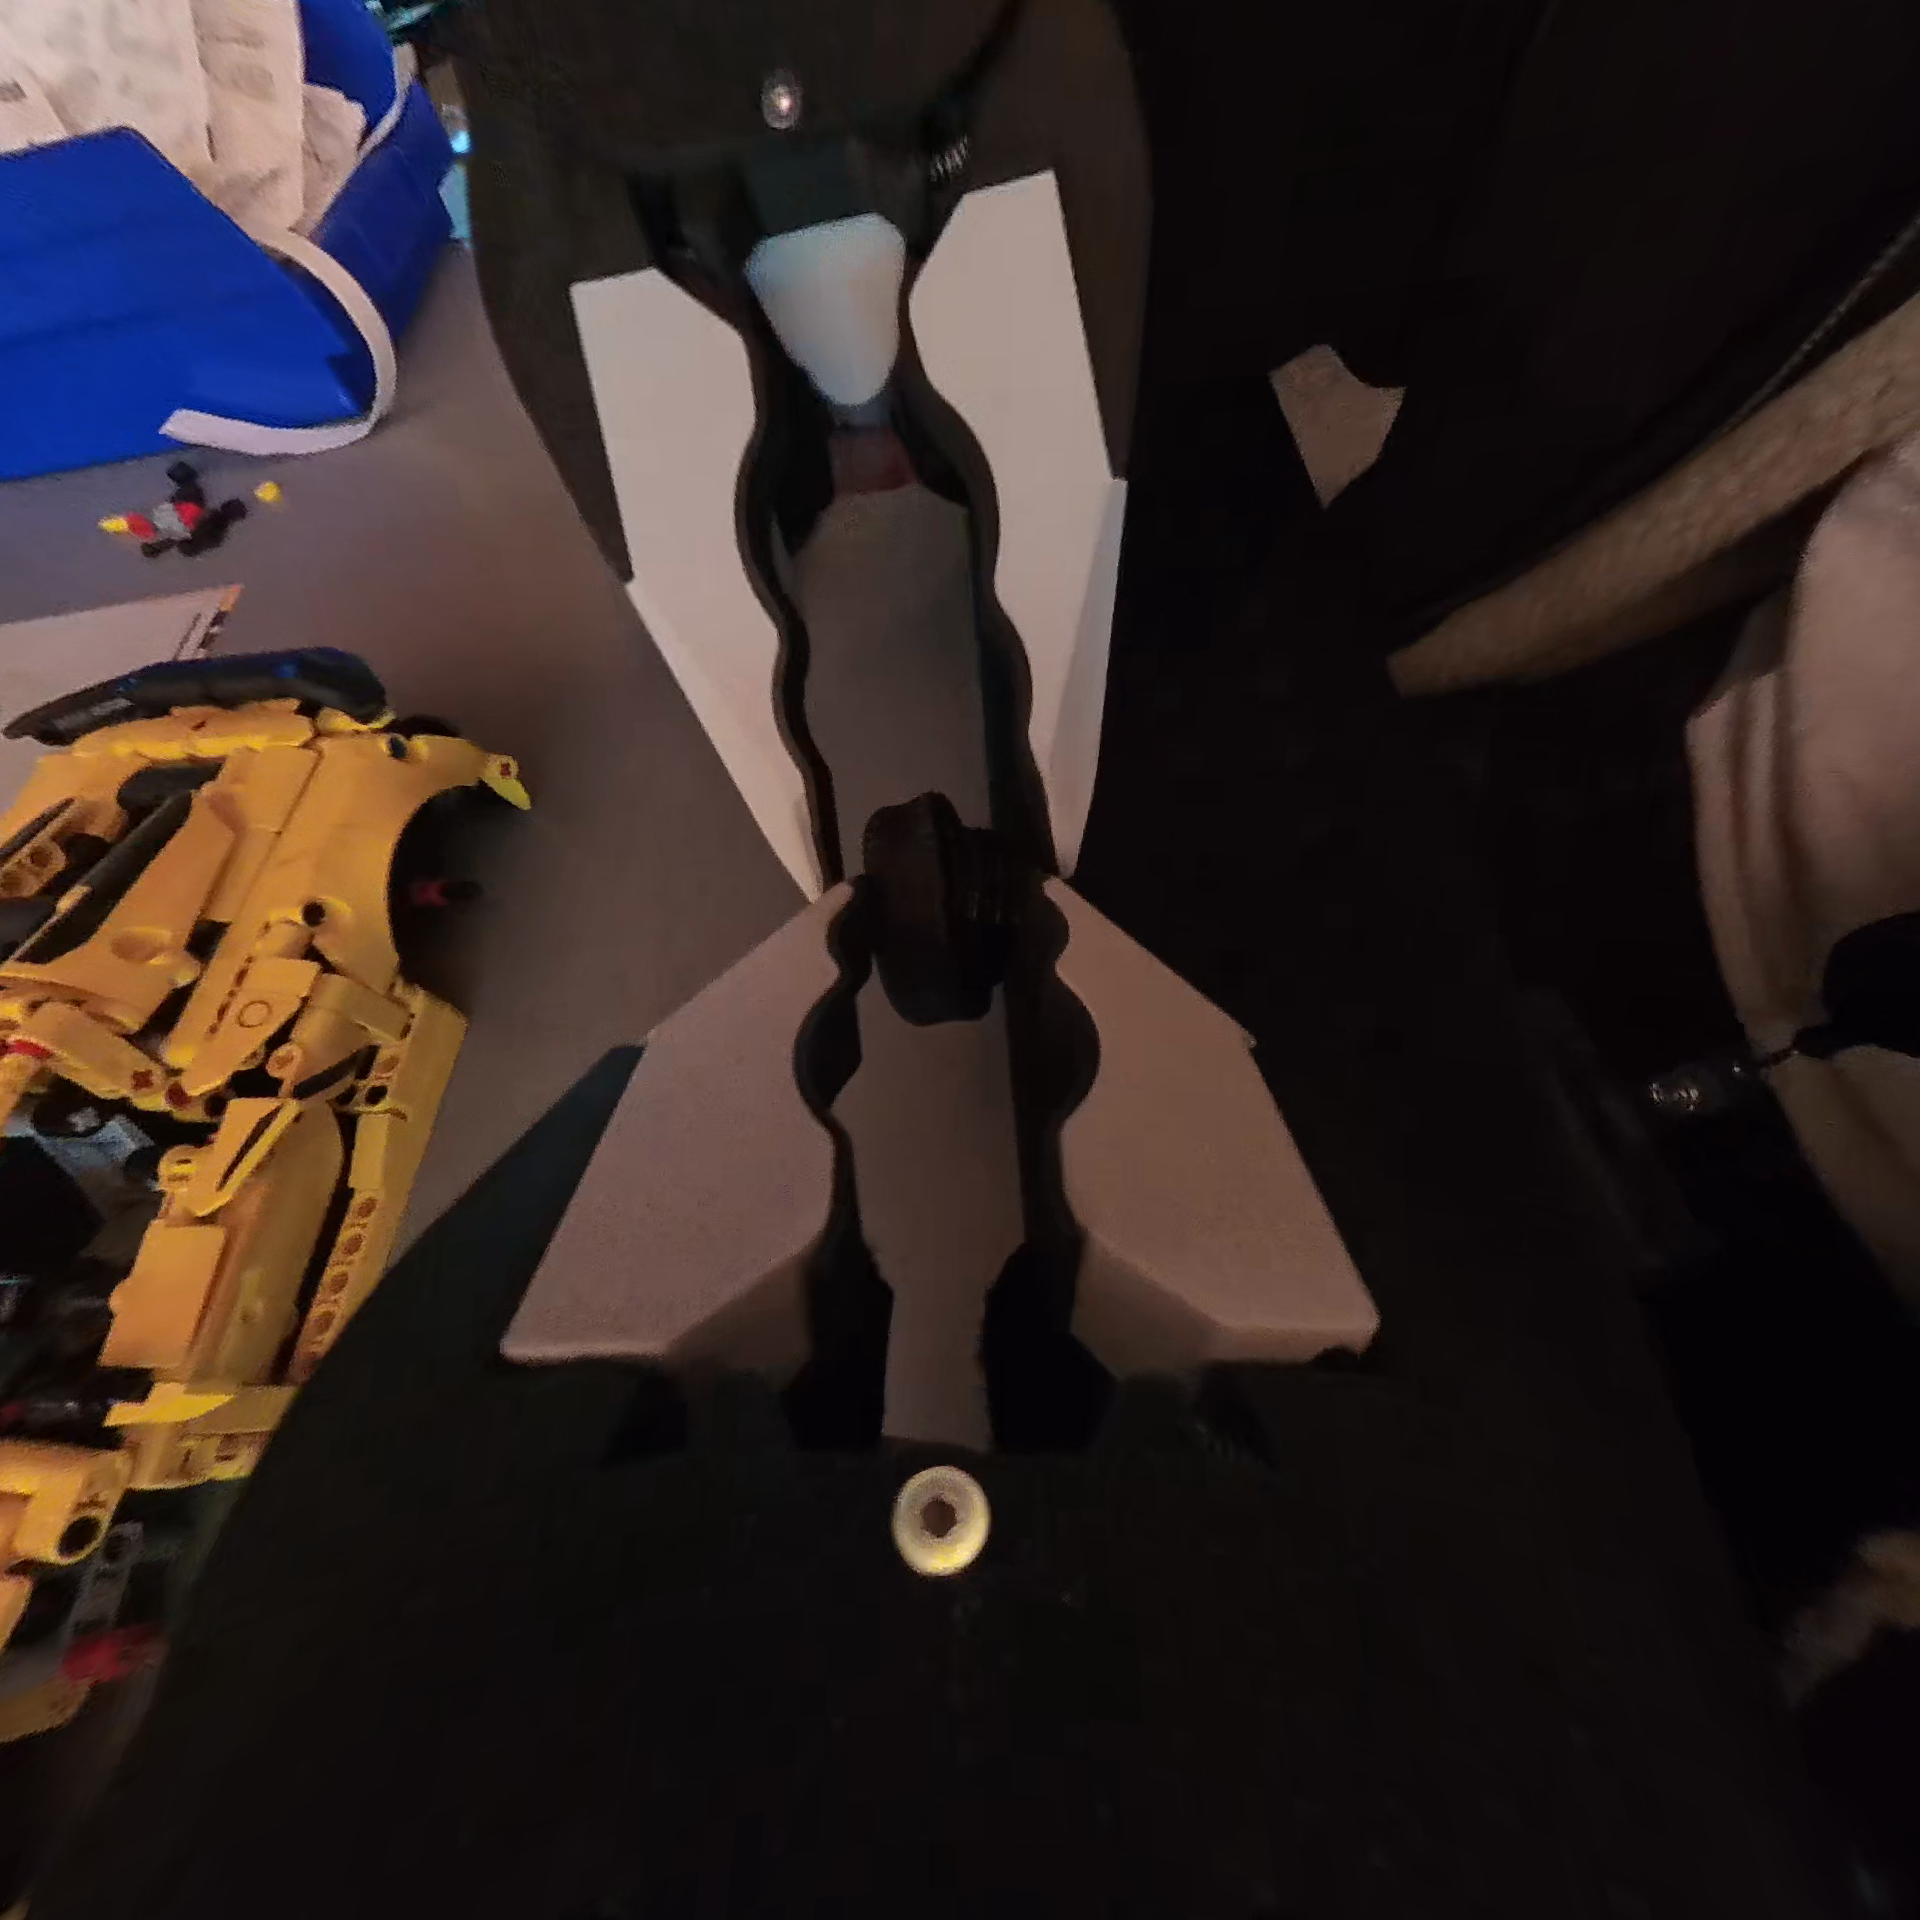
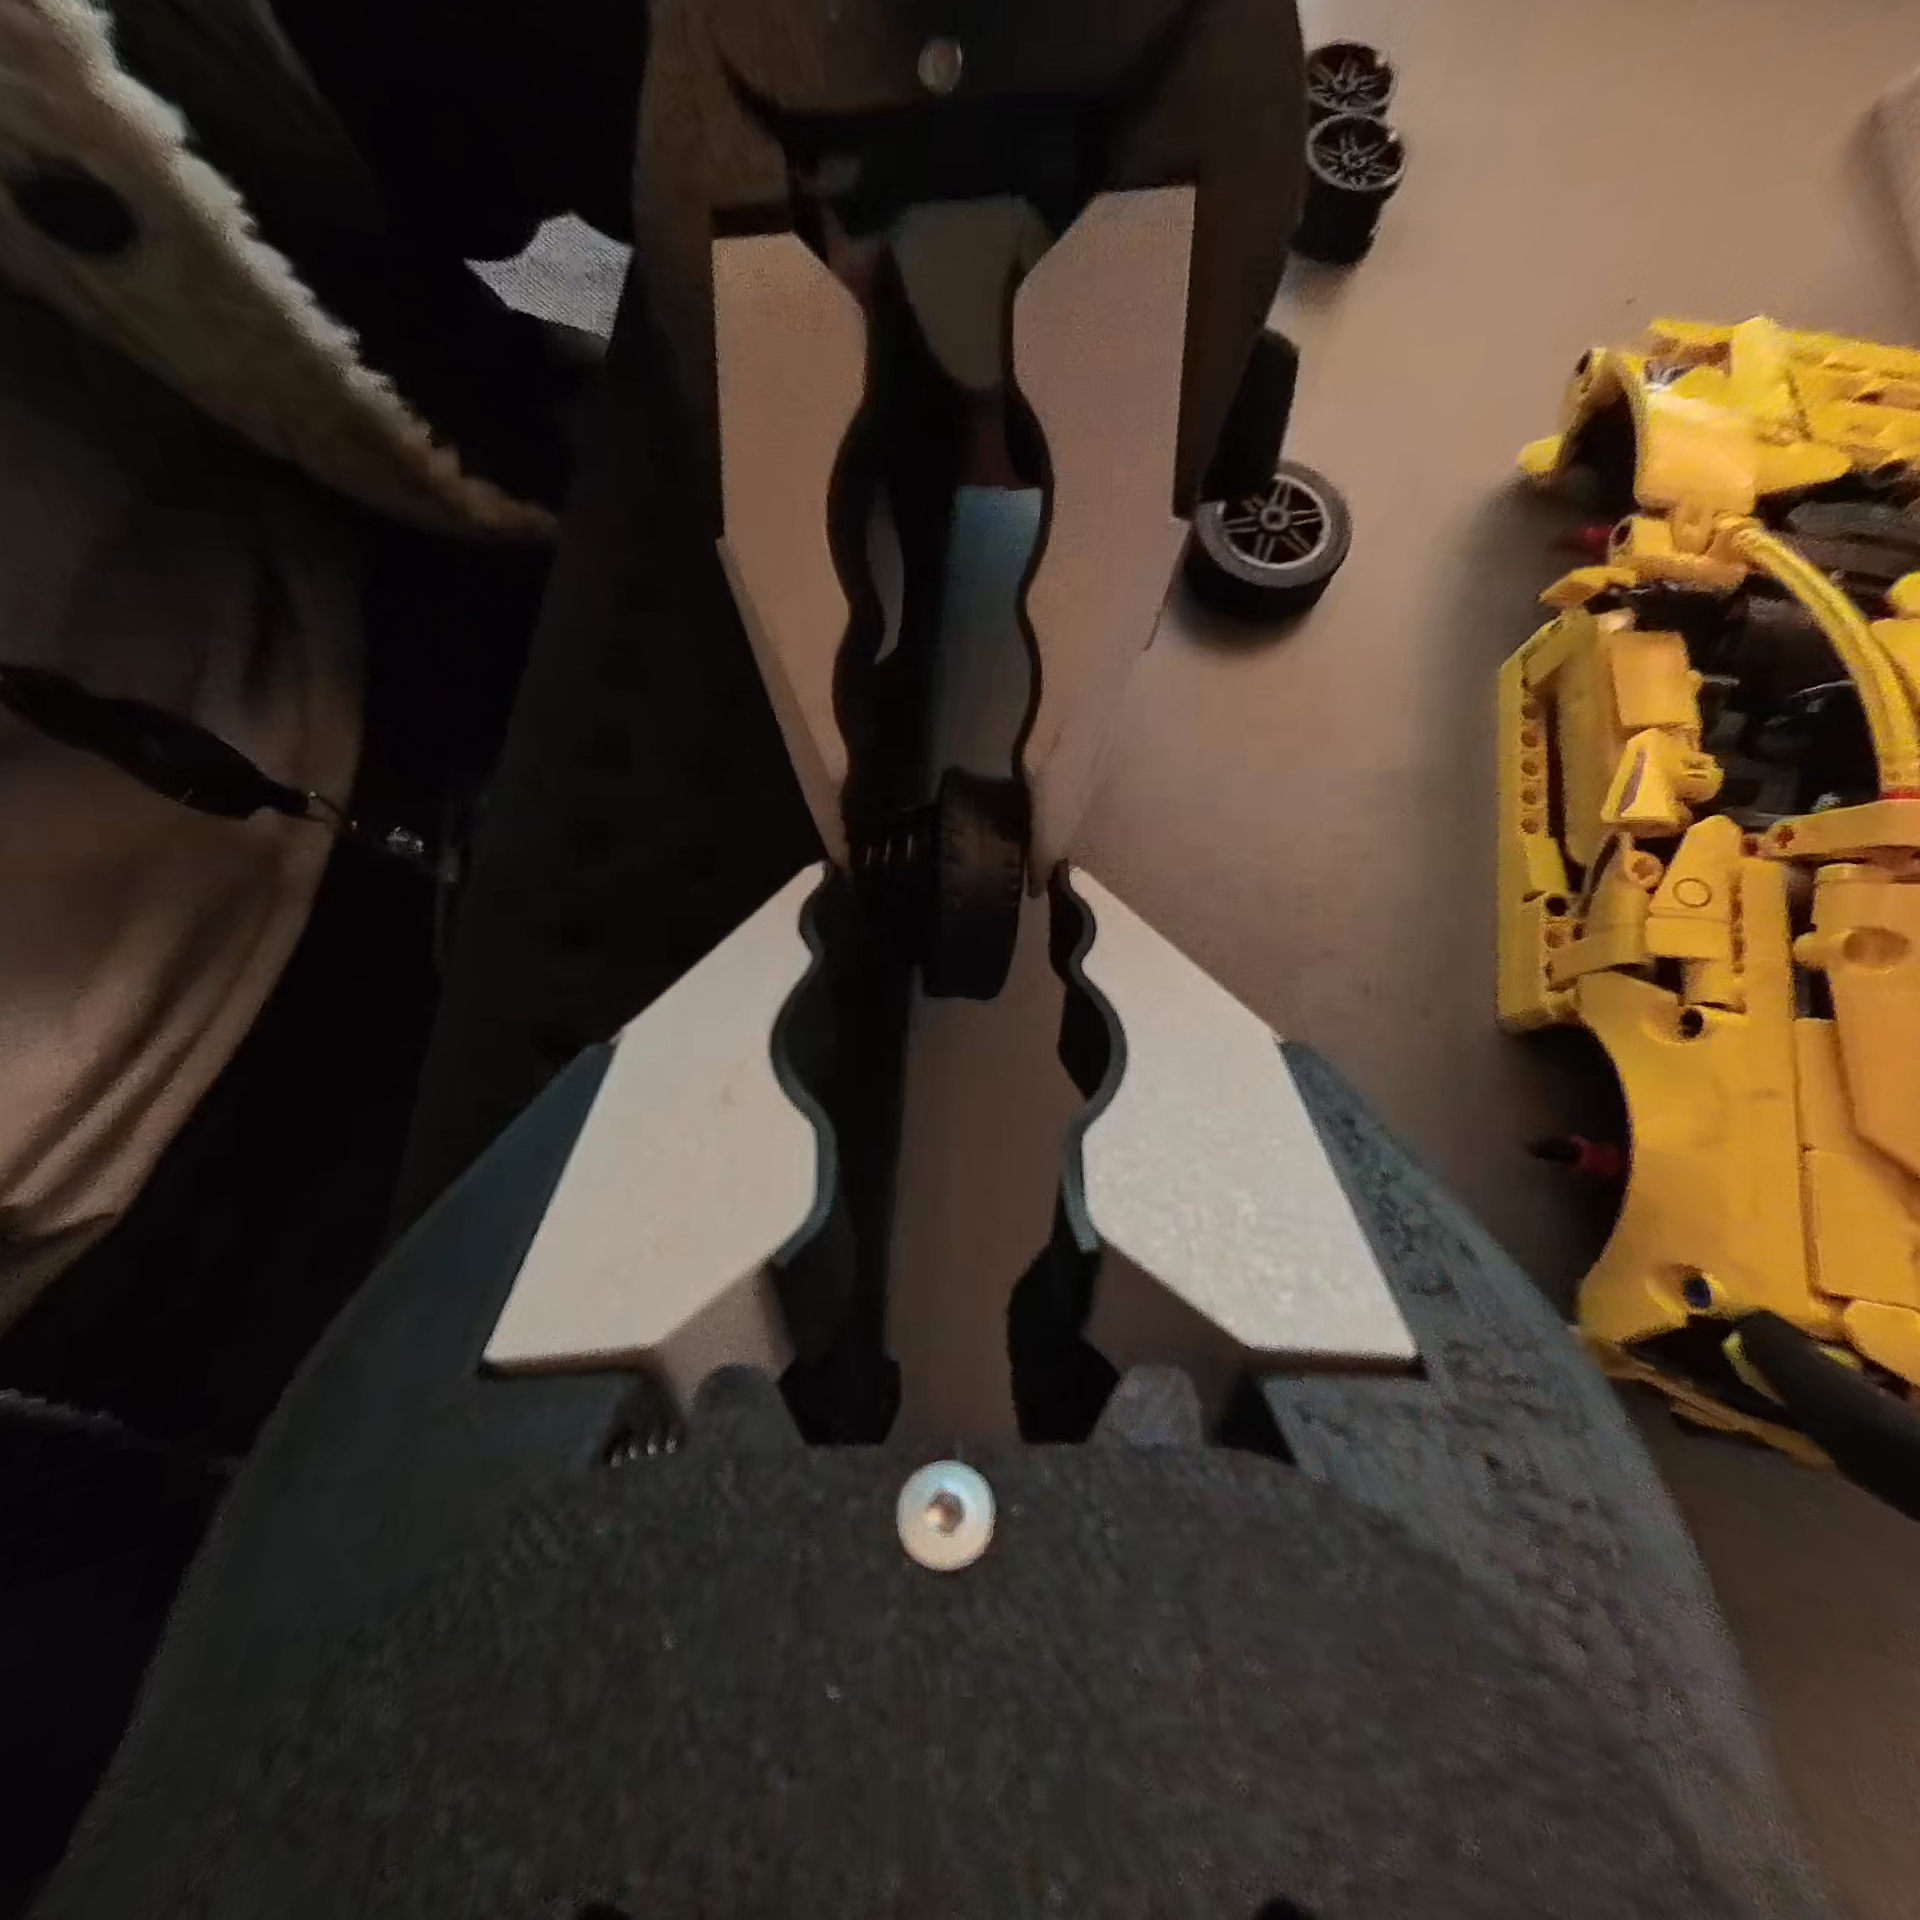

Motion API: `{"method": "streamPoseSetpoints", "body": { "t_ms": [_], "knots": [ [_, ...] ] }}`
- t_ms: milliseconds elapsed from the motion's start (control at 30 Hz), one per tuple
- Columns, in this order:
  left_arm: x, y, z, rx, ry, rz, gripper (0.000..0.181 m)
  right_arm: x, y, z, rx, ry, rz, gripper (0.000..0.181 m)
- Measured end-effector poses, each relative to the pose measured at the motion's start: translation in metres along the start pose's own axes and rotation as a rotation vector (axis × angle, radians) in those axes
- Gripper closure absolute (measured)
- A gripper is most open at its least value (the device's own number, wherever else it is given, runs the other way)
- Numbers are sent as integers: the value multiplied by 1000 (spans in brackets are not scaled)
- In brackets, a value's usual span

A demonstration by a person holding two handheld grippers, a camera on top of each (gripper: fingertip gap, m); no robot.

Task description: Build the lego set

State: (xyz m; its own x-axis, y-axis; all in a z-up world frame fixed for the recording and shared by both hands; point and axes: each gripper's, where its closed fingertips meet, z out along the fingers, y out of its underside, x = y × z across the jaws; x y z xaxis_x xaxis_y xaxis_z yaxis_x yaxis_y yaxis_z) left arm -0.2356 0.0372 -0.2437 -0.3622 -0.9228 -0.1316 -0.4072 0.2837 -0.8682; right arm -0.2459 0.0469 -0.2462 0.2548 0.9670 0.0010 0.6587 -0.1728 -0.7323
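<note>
Black rubber tyre (image 1: 914,914) clamped tip-to-tip between left tool (image 1: 940,904) and right tool (image 2: 935,883) — yellow car (image 2: 1714,935) waits beside them on the counter (image 2: 1351,727).

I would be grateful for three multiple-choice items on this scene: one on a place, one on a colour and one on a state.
1. Where is the black wheel? A flat on the table; B between the meeting tips of the left gripper and right gripper; C inside a box.
2. What colour is the bin? A red; B blue; C green.
3. The yellow car has a near wheel arch that is: A empty; B fitted with a wheel; C taped over.

Answers: B, both grippers' tips close around it; B, its walls are plainly blue; A, only a red-tipped pin shows there.
</note>
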Motion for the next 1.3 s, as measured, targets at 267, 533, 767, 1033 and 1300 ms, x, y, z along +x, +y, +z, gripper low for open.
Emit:
{"method": "streamPoseSetpoints", "body": {
  "t_ms": [267,533,767,1033,1300],
  "knots": [
    [-5,4,-3,3,20,-108,150,4,1,3,-20,-4,4,142],
    [-26,-9,-17,139,15,-329,149,22,-15,-11,193,-87,218,154],
    [-58,-25,-46,377,-10,-550,138,58,-45,-35,536,-130,466,155],
    [-81,-40,-75,594,-60,-637,164,74,-77,-41,786,-160,638,154],
    [-75,-25,-66,472,-32,-617,166,72,-61,-29,497,-30,378,147]
  ]
}}
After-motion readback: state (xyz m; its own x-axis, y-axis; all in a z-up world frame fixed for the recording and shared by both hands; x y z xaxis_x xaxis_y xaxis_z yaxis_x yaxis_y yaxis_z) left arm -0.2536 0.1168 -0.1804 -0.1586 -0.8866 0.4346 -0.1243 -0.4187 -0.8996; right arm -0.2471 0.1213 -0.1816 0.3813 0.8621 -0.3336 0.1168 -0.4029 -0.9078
